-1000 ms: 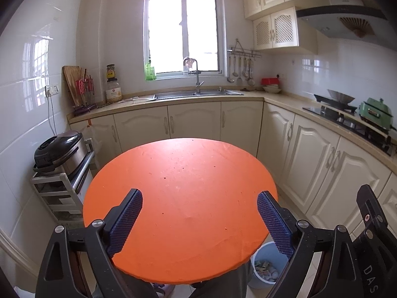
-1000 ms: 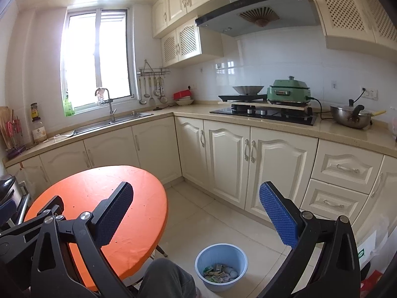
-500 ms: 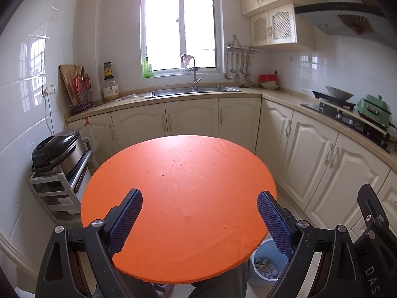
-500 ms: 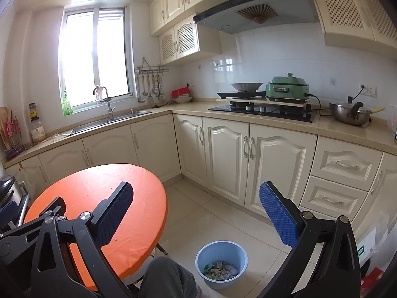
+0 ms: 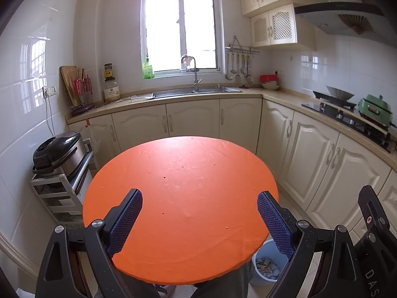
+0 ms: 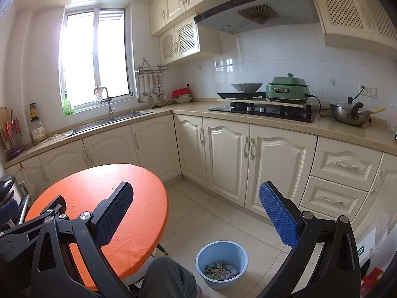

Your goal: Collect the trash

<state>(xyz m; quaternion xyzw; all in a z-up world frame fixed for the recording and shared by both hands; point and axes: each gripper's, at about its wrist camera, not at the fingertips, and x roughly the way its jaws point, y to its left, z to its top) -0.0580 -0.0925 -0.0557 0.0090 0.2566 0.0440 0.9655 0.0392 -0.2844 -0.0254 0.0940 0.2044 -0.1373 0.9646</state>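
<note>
Fig. Two hand-held grippers over a round orange table point(image 5: 183, 198) in a kitchen; trash bin on floor at table's right edge. Left gripper point(image 5: 199, 213): jaws spread wide, blue pads well apart, nothing btwn them; it hangs above the near half of the tabletop. Right gripper point(image 6: 196, 213): likewise wide open and empty, aimed past the table edge toward the floor, w/ the blue bin point(image 6: 221, 263) below and btwn its fingers. Trash point(image 6: 219, 272): wrappers and small pale bits lie inside the bin; in the left view the bin point(image 5: 266, 263) shows partly, tucked beside and under the table rim. Tabletop carries only tiny dark specks point(image 5: 164, 177) and crumbs, too small to identify; no larger litter visible on it or on the tiled floor point(image 6: 213, 213). Judgement: collection looks largely done, so the step in hand is prob. a final check. To do it well: sweep both cameras slowly over table and floor, esp. the zone hidden under the table and behind the person's knee point(image 6: 168, 278); if a scrap turns up, approach from above w/ jaws open, close squarely on it, carry it directly over the bin before releasing. Specks are likely too fine for the pads; wiping would suit better.
</note>
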